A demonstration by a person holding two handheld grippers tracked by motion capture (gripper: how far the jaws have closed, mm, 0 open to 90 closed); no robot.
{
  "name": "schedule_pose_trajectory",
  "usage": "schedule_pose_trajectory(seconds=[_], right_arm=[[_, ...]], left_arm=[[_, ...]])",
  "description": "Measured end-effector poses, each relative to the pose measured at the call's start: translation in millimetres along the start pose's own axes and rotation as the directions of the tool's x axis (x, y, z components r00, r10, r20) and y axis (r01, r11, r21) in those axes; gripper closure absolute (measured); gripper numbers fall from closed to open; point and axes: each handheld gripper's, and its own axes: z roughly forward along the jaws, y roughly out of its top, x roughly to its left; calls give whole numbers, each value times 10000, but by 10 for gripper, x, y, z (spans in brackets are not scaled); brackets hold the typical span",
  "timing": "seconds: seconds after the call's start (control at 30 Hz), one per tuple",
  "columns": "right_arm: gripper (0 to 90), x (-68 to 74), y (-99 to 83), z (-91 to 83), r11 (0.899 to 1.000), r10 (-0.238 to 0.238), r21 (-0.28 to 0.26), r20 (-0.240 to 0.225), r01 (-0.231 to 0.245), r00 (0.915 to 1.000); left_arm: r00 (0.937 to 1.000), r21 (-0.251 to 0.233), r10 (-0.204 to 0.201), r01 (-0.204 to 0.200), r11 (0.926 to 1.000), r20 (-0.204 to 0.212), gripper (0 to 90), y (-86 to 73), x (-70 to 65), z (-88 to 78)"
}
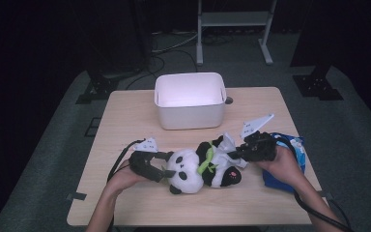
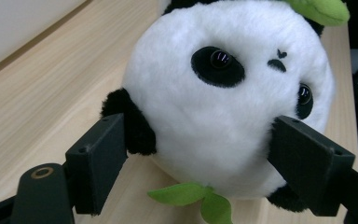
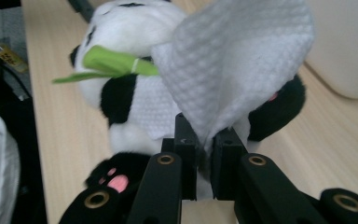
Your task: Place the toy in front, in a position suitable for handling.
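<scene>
on pale wood lies a fluffy black-and-white panda (image 1: 193, 170), head clamped by left hand-held gripper (image 2: 205, 161), right hand-held gripper (image 3: 204, 144) pinching white wipe (image 3: 235, 65)

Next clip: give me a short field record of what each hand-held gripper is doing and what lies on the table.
work in hand: wiping a panda plush toy with a white wipe
left hand-held gripper: jaws on either side of the panda's head, pressing on it
right hand-held gripper: shut on the wipe, which lies against the panda's body
panda: lying on the wooden table
behind panda: white bin, upright
under right hand: blue packet, partly hidden
</scene>
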Motion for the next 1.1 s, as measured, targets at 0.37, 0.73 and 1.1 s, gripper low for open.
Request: schedule_pose_trajectory(seconds=[0.37, 0.73, 1.1], right_arm=[[822, 211, -112, -65, 9997, -195, 133, -482, 201, 9986], [820, 304, 151, 182, 9974, -652, 241, -767, 673, 9949], [821, 521, 608, 599, 9798, -1605, 1052, -918, 1698, 9828]], left_arm=[[9992, -207, -217, 210, 9996, -348, 193, 3, 41, 16], [9998, -222, -171, 168, 9996, -123, 192, -17, 44, -63], [9986, -111, -173, 168, 9998, -497, 192, -106, 72, -229]])
